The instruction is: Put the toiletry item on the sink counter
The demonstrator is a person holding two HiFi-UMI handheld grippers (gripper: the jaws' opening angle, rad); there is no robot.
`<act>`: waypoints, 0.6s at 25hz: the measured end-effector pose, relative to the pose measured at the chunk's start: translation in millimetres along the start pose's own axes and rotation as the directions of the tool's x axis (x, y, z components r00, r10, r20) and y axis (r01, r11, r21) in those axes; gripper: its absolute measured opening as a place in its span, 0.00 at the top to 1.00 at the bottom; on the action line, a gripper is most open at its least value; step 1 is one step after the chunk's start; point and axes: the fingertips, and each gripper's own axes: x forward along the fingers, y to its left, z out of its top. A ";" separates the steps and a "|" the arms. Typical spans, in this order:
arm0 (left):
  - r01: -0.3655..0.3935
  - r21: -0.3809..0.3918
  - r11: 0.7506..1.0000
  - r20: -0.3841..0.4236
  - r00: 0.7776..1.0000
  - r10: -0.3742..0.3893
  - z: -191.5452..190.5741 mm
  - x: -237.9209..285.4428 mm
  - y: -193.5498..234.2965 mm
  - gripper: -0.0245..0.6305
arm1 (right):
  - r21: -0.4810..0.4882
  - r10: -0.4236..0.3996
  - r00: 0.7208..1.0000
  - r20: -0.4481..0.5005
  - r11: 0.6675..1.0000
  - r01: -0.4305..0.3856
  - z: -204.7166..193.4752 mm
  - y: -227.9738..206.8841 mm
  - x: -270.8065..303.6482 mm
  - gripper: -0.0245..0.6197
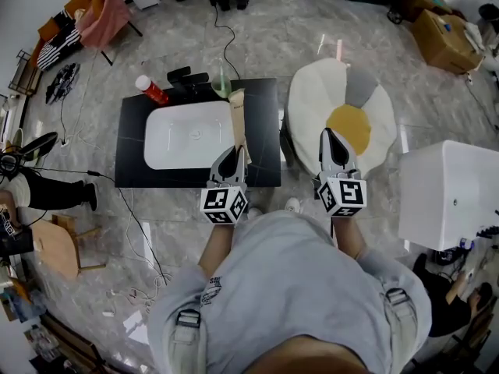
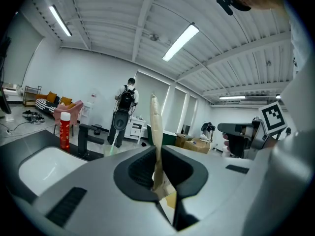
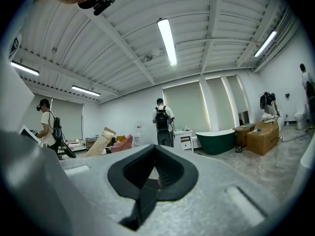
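A long flat beige toiletry tube (image 1: 237, 119) stands up from my left gripper (image 1: 234, 156), which is shut on its lower end; in the left gripper view the tube (image 2: 155, 127) rises between the pads of that gripper (image 2: 158, 154). It hangs over the right part of the black sink counter (image 1: 265, 139), beside the white basin (image 1: 191, 135). A red bottle (image 1: 151, 89), a black faucet (image 1: 187, 78) and a cup with a toothbrush (image 1: 222, 86) stand along the counter's far edge. My right gripper (image 1: 331, 139) is off to the counter's right, shut with nothing in it (image 3: 156, 154).
A round white cushion with a yellow centre (image 1: 343, 119) lies right of the counter. A white box-like unit (image 1: 448, 193) stands at the right, cardboard boxes (image 1: 444, 37) farther back. Cables cross the floor at the left. A person with a backpack (image 3: 162, 122) stands far off.
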 end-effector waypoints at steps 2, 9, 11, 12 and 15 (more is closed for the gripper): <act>-0.005 -0.003 1.000 -0.012 1.000 0.005 -5.0 2.6 0.8 0.92 | -0.001 0.003 1.000 -0.003 1.000 -0.003 -0.3 -1.5 1.4 0.95; -0.025 -0.002 1.000 -0.054 0.998 0.025 -24.2 8.4 9.6 0.92 | -0.004 0.018 1.000 -0.010 1.000 -0.018 0.0 0.5 8.7 0.95; -0.035 -0.002 0.999 -0.070 0.997 0.034 -32.2 9.5 15.0 0.92 | -0.007 0.021 1.000 -0.011 1.000 -0.021 -0.9 1.9 10.7 0.95; -0.039 -0.004 0.999 -0.079 0.996 0.039 -36.0 9.9 17.6 0.92 | -0.007 0.022 1.000 -0.012 1.000 -0.022 -1.4 2.2 11.3 0.95; -0.051 -0.010 0.999 -0.098 0.994 0.050 -44.3 10.3 22.5 0.92 | -0.006 0.018 1.000 -0.017 1.000 -0.018 -2.4 0.8 11.4 0.95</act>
